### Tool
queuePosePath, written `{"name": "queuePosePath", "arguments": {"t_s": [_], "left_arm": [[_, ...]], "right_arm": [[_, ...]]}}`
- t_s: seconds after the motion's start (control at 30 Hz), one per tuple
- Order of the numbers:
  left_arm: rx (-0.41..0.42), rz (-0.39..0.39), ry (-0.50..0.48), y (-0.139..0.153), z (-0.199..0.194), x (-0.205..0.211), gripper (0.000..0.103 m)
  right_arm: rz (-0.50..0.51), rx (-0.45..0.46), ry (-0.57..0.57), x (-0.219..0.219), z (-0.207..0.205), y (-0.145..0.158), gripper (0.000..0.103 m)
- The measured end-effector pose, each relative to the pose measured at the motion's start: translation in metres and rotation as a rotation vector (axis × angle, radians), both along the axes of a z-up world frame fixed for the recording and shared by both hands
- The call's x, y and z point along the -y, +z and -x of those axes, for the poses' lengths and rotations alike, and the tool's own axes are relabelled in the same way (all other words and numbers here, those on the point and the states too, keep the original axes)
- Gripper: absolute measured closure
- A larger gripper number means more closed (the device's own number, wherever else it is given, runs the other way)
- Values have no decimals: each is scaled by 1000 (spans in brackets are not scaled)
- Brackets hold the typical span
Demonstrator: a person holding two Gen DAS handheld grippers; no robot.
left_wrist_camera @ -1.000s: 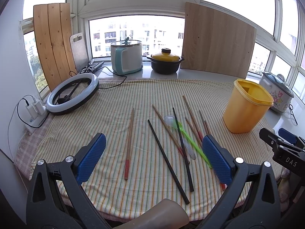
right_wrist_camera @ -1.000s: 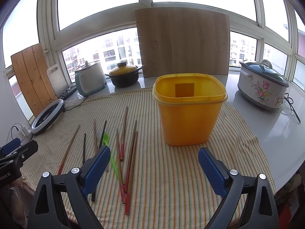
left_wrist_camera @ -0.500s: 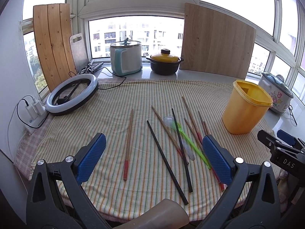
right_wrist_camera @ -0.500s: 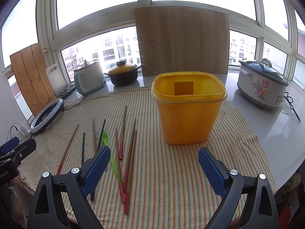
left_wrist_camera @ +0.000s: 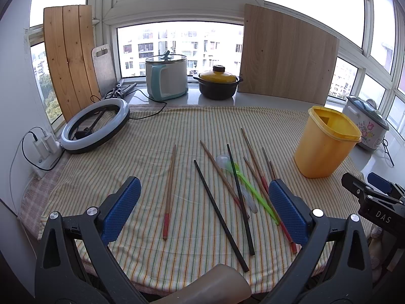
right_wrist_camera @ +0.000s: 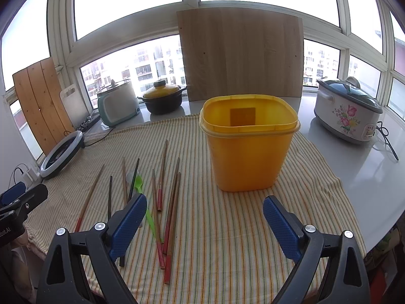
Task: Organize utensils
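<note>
I hold both grippers above the near edge of the counter, over the striped cloth (left_wrist_camera: 177, 126). The left gripper (left_wrist_camera: 205, 202) has its jaws spread wide and empty, and so does the right gripper (right_wrist_camera: 205, 217); neither touches anything.

The utensils lie loose on the cloth in front of me. From the left view, a wooden chopstick with a red tip (left_wrist_camera: 170, 190) lies alone at the left, well apart from the rest. Right of it two black chopsticks (left_wrist_camera: 220, 215) run near to far, one crossing a green spoon (left_wrist_camera: 253, 190) and a clear spoon (left_wrist_camera: 222, 160). More red-tipped wooden chopsticks (right_wrist_camera: 174, 210) lie fanned at the right of the pile.

The yellow bin (right_wrist_camera: 248, 147) stands upright on the cloth, right of the pile, and I see no utensil inside it.
</note>
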State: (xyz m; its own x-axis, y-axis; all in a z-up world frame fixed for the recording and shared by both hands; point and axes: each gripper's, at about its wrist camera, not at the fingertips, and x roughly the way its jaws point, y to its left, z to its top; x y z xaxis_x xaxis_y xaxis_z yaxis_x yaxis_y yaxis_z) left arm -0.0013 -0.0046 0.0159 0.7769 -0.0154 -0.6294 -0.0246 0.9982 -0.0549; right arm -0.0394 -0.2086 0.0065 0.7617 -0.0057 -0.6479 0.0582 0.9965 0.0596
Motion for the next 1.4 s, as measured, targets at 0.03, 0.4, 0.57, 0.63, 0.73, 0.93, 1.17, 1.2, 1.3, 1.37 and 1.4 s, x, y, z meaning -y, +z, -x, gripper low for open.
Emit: {"name": "queuePosePath", "arguments": {"t_s": [0.03, 0.4, 0.57, 0.63, 0.73, 0.93, 1.17, 1.2, 1.3, 1.37, 1.4], "left_arm": [[0, -1, 0, 0, 0, 0, 0], [-1, 1, 0, -2, 1, 1, 0], [-3, 2, 0, -4, 1, 1, 0], [-3, 3, 0, -5, 1, 1, 0], [-7, 5, 1, -8, 0, 1, 0], [-14, 13, 3, -11, -3, -2, 0], [-22, 21, 15, -14, -6, -12, 0], [-24, 24, 21, -15, -7, -15, 0], [-29, 30, 46, -18, -9, -26, 0], [-33, 29, 61, -21, -11, -34, 0], [-37, 27, 69, -23, -12, -39, 0]], "right_arm": [[1, 0, -1, 0, 0, 0, 8], [-3, -13, -8, 2, -3, -2, 8], [-2, -15, -8, 1, -4, -3, 8], [0, -17, -10, 2, -5, -4, 8], [1, -19, -10, 1, -5, -4, 8], [7, -25, -5, -2, -7, -5, 8], [19, -42, -4, -5, -10, -9, 7], [19, -44, -2, -5, -10, -10, 7], [21, -54, -1, -6, -12, -12, 7], [17, -60, 1, -7, -14, -14, 7], [4, -70, 7, -6, -15, -15, 7]]}}
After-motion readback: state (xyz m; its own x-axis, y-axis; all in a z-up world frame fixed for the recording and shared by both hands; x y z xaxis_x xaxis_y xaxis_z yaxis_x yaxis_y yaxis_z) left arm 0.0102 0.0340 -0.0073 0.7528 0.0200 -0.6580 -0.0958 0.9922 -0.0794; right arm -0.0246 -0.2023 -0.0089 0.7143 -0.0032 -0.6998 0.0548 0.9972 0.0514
